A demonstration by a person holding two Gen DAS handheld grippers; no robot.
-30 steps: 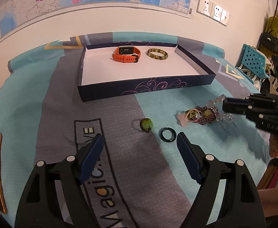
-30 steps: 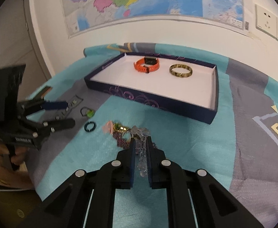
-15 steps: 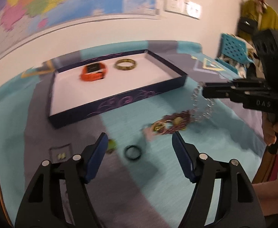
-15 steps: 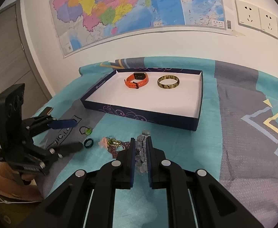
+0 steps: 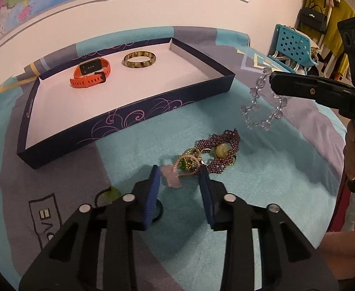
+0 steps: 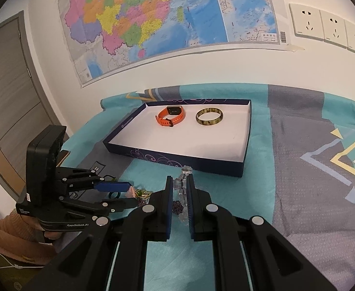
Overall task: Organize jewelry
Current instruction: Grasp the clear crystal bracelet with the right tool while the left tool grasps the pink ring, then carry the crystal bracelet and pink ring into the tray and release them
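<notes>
A dark blue tray [image 5: 129, 118] with a white floor holds an orange watch [image 5: 90, 72] and a mottled bangle [image 5: 139, 59]. In front of it lies a pile with a purple bead bracelet [image 5: 226, 145], gold rings and a thin pink bracelet with a pink charm [image 5: 171, 180]. My left gripper [image 5: 178, 172] is low over the pile, jaws closing, with the pink bracelet between them. My right gripper [image 6: 179, 184] is shut on a clear crystal bracelet [image 5: 257, 111], which hangs above the cloth. A green ring [image 5: 110, 192] and a dark ring [image 5: 159, 212] lie partly hidden behind the left fingers.
A teal and grey cloth [image 6: 299, 169] covers the table. A blue plastic chair [image 5: 291, 46] and hanging bags [image 5: 316, 19] stand at the right. A map [image 6: 153, 19] and sockets [image 6: 323, 24] are on the far wall. A door [image 6: 7, 97] is at the left.
My left gripper has swung right from the two loose rings to the pile, and its jaws have narrowed. My right gripper has lifted the crystal bracelet clear of the pile.
</notes>
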